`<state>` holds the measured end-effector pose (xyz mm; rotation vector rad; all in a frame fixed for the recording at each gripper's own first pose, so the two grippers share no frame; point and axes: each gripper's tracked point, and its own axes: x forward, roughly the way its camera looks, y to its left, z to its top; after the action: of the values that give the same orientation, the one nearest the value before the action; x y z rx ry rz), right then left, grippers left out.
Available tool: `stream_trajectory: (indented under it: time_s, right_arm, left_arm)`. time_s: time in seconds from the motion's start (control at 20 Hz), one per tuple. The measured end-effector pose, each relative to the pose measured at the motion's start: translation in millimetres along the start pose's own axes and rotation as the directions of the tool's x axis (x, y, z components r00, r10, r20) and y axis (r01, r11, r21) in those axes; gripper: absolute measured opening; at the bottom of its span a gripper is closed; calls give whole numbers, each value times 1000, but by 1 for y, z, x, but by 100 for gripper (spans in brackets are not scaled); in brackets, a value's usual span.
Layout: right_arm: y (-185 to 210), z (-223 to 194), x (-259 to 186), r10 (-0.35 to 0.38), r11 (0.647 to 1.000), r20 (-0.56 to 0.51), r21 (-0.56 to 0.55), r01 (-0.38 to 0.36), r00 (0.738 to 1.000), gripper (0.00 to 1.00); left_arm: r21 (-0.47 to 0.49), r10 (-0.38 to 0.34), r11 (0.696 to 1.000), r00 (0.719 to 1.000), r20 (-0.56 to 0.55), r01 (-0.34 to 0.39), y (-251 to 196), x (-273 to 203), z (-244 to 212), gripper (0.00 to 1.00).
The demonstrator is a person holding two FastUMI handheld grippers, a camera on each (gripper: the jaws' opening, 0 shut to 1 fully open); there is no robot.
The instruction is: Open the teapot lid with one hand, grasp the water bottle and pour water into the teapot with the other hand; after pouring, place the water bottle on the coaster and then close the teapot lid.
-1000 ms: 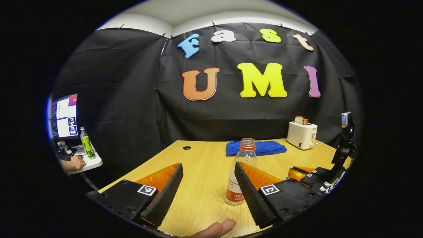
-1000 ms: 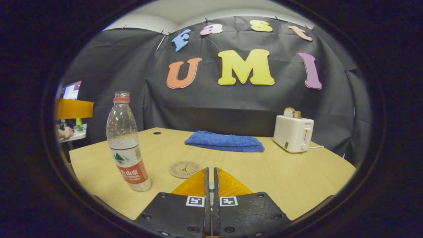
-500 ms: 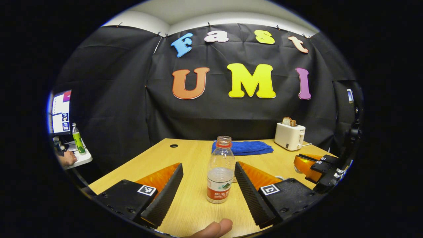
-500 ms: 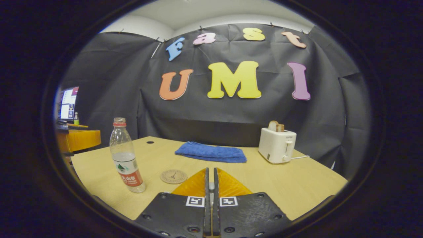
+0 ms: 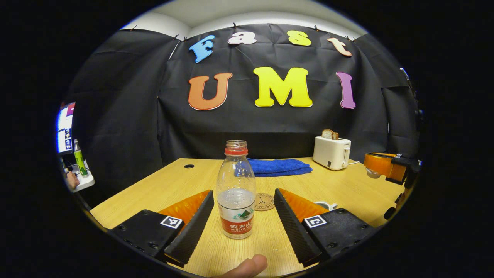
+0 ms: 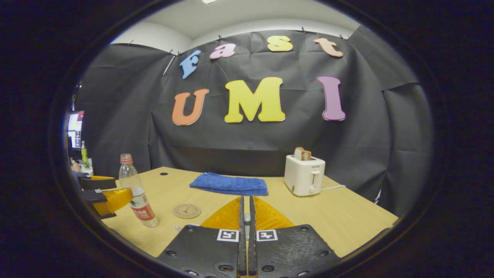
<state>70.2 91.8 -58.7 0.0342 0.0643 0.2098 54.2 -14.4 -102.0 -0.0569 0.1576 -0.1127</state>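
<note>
1. The left hand-held gripper (image 5: 244,222) has its fingers spread wide apart, one on each side of the water bottle (image 5: 236,190), neither touching it.
2. The water bottle stands upright on the worktop (image 5: 339,191), its long axis vertical, straight ahead between those fingers; the left hand-held gripper is clearly the nearer one.
3. The coaster (image 5: 264,201) lies flat just behind the bottle, to its right.
4. The right hand-held gripper (image 6: 245,216) has its fingers pressed together on nothing, well to the right of the bottle.
5. Likely next: closing across the bottle's body.
</note>
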Motion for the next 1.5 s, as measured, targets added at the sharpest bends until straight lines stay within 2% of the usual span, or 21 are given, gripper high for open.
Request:
stream_trajectory:
  time_s: [0.2, 0.45, 0.75, 0.9, 1.05, 1.3, 1.4, 1.5]
  right_arm:
    - [-8, -6, 4, -9, 1000, -23, 1, 10, 1000, 2]
    - [-11, -4, 6, -5, 1000, -15, 5, 6, 1000, 2]
    - [-12, -7, 7, -8, 1000, -26, 3, 8, 1000, 2]
    - [-14, -5, 8, -14, 1000, -24, -2, 14, 1000, 2]
    - [-17, -2, 6, -14, 1000, -19, 3, 14, 1000, 2]
    - [-25, 3, 3, -22, 1000, -13, -2, 22, 1000, 2]
    - [-29, 4, 3, -30, 1000, -17, -6, 30, 999, 2]
    - [-32, 6, 2, -33, 999, -16, -7, 33, 999, 2]
  left_arm:
    - [-23, 7, 1000, 999, 44, -6, 5, 21, -7, 99]
    - [24, 32, 999, 999, 45, -33, 16, 39, -19, 98]
    - [54, 24, 998, 999, 26, -25, 18, 49, -30, 98]
    - [59, 17, 998, 1000, 16, -18, 19, 53, -31, 85]
    - [76, 30, 997, 1000, 5, -31, 21, 50, -32, 78]
    - [186, 90, 978, 996, 10, -90, 25, 37, -18, 76]
    - [272, 127, 954, 992, 5, -124, 26, 33, -16, 76]
    - [375, 162, 915, 987, -2, -149, 27, 30, -16, 76]
